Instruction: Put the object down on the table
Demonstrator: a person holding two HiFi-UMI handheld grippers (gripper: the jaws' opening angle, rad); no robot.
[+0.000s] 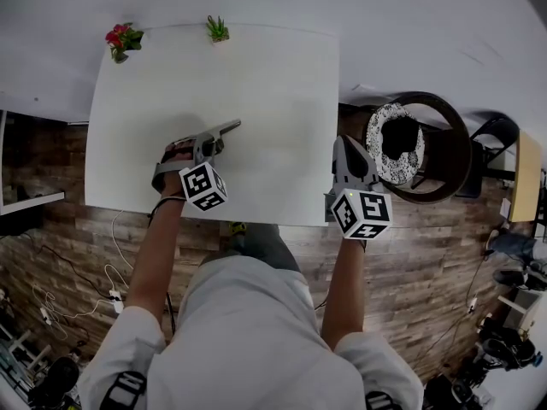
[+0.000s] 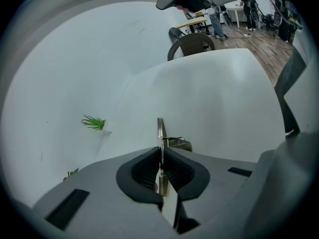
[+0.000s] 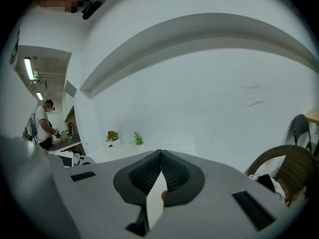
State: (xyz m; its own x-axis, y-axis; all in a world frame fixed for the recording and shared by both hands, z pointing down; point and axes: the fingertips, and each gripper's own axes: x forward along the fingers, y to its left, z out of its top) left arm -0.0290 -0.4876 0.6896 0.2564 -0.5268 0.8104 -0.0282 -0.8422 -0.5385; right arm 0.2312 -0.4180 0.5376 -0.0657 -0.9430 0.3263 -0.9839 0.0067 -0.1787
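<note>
At about 7 o'clock from the centre of the white table (image 1: 256, 84), I note the left gripper (image 1: 208, 146) held over the tabletop, its marker cube (image 1: 202, 186) toward me. Its jaws are clamped on a thin metal tool (image 1: 226, 129), which projects from the tips toward 2 o'clock in the head view. The left gripper view shows the same tool (image 2: 160, 131) edge-on: a narrow flat blade pinched between the dark ribbed pads (image 2: 144, 171), with a small bent metal part standing just to its right beyond the tips. The tool sits above the white surface; whether its far end touches the table I cannot tell. The right gripper (image 1: 346, 148) is at the table's right edge, at about 4 o'clock from the centre, well apart from the left one, with its own marker cube (image 1: 361, 213) nearest me. In the right gripper view its jaws meet tip to tip with nothing between them. Two small potted plants stand at the far edge of the table: a red-flowered plant (image 1: 124, 39) at the 11 o'clock corner and a green spiky plant (image 1: 217, 29) just beside it toward 12 o'clock. A round wicker chair (image 1: 453, 156) with a patterned cushion (image 1: 385, 154) stands on the wood floor (image 1: 427, 254) at 3 o'clock, off the table. A second person (image 3: 42, 123) is visible far off in the right gripper view.
</note>
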